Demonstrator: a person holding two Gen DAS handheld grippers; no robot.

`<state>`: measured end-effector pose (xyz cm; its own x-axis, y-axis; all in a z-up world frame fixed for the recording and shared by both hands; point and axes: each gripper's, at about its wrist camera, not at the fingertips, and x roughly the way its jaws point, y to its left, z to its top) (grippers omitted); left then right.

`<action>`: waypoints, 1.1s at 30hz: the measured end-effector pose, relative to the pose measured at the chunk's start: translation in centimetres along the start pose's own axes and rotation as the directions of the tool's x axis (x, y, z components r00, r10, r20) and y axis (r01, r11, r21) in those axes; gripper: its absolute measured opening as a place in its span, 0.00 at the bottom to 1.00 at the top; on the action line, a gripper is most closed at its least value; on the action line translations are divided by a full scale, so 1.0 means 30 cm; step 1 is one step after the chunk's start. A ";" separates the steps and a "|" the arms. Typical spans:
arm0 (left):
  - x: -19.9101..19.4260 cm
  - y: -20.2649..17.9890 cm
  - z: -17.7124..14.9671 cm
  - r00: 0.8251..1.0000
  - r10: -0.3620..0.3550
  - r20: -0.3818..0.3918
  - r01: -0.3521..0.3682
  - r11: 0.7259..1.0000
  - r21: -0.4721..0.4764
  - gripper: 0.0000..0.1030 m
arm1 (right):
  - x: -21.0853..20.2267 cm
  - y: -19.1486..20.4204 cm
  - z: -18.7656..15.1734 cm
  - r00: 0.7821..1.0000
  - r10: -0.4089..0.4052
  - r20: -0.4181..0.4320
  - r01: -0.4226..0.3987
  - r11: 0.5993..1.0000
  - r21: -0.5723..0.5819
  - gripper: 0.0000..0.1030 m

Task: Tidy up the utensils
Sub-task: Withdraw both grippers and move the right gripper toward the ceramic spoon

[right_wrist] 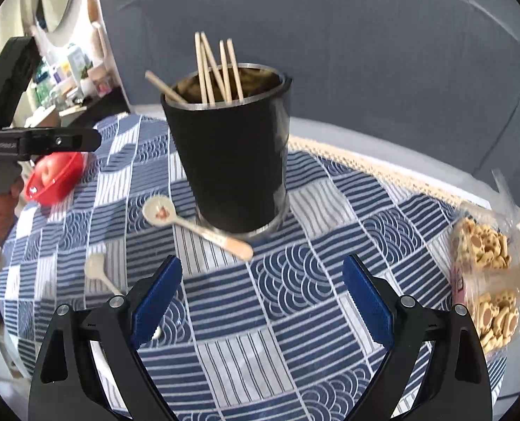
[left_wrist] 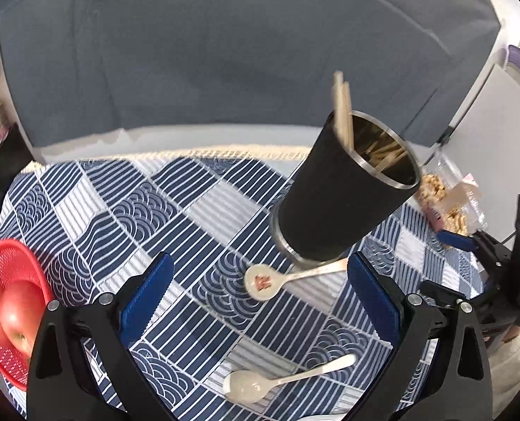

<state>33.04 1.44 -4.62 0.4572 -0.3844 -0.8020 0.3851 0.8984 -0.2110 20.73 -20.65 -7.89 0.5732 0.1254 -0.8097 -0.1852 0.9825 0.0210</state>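
Hovering with jaws spread and empty, both grippers, left gripper (left_wrist: pixel 260 296) and right gripper (right_wrist: pixel 261 296), are facing a black metal-rimmed cylindrical cup (right_wrist: pixel 230 161) of wooden chopsticks (right_wrist: pixel 218 70), a cream ceramic spoon (right_wrist: pixel 193 224) seemingly touching its base

Patterned tablecloth (right_wrist: pixel 295 315): black cup (right_wrist: pixel 228 161), two spoons (left_wrist: pixel 288 379), red basket (left_wrist: pixel 11 280), biscuits (right_wrist: pixel 488 280).

Cup (right_wrist: pixel 232 161) showing matt black sleeve, bare brushed-metal rim and base. Chopsticks (right_wrist: pixel 221 70) looking like pale unfinished wood. Spoons (left_wrist: pixel 277 280) appearing smooth, glossy, cream ceramic or plastic. Tablecloth (right_wrist: pixel 295 315) looking like woven cloth, matt. Basket (left_wrist: pixel 11 273) showing red plastic mesh.
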 end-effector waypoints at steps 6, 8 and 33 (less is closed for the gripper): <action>0.068 0.025 -0.033 0.998 0.019 -0.060 -0.019 1.000 -0.006 0.94 | 0.039 0.003 -0.044 0.999 0.005 -0.046 -0.005 1.000 -0.002 0.86; 0.089 0.032 -0.044 0.997 0.021 -0.077 -0.022 1.000 -0.008 0.94 | 0.056 0.008 -0.053 0.998 0.012 -0.059 -0.012 1.000 -0.004 0.86; 0.369 0.046 -0.086 0.960 -0.094 -0.264 0.079 0.995 -0.067 0.50 | 0.186 0.021 -0.079 0.988 0.041 -0.150 -0.047 0.998 -0.035 0.86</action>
<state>36.55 -1.03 -15.24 0.1906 -0.3974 -0.8976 0.3658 0.8773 -0.3107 21.91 -19.65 -13.79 0.4391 0.1437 -0.8869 -0.2401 0.9700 0.0383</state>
